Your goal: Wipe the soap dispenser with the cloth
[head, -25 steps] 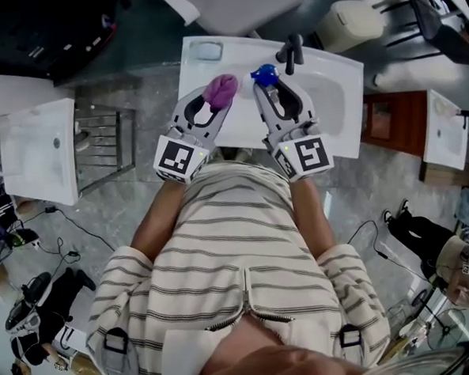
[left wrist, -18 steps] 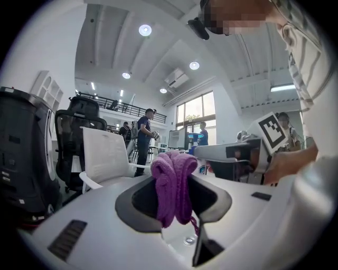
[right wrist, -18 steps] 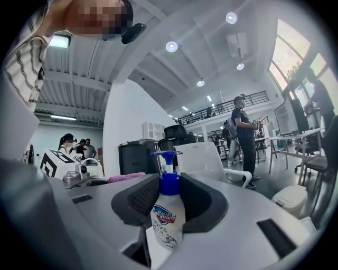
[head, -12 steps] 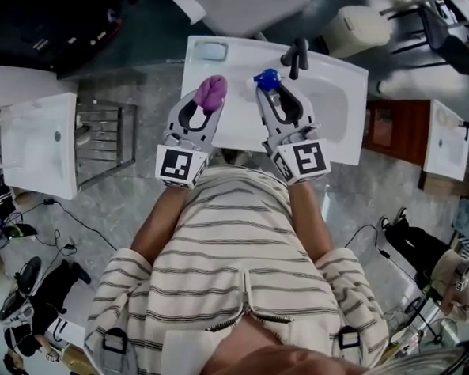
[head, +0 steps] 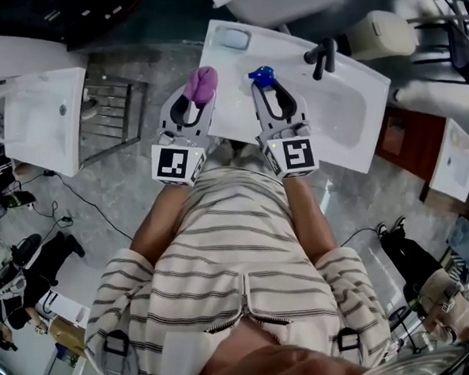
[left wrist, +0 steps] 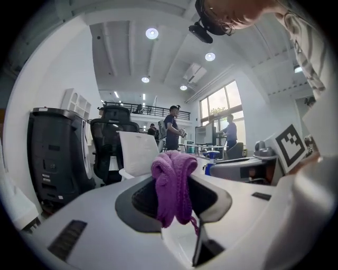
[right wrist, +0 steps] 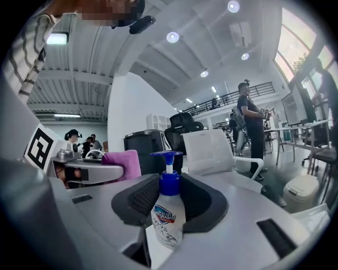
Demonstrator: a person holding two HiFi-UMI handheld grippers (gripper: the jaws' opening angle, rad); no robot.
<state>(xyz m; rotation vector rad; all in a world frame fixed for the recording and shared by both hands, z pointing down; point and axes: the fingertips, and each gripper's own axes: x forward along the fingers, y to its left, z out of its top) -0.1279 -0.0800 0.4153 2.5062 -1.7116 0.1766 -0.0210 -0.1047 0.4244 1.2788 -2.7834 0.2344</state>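
My right gripper [right wrist: 169,203] is shut on a clear soap dispenser [right wrist: 168,216] with a blue pump head and a printed label. It stands upright between the jaws. In the head view the dispenser's blue pump [head: 262,75] shows at the tip of the right gripper [head: 270,89], above a white washbasin [head: 348,104]. My left gripper [left wrist: 171,198] is shut on a bunched purple cloth [left wrist: 172,184]. In the head view the cloth [head: 200,83] sits at the tip of the left gripper [head: 191,102], just off the basin's left edge. Cloth and dispenser are apart.
A dark tap [head: 321,56] stands at the basin's back edge, and a soap dish [head: 232,38] at its far left corner. Another white basin [head: 36,119] and a metal rack [head: 111,111] lie to the left. People and office chairs stand beyond.
Both grippers shifted left relative to the basin, keeping their holds. The cloth now hangs off the basin's left edge and the dispenser sits nearer that edge.
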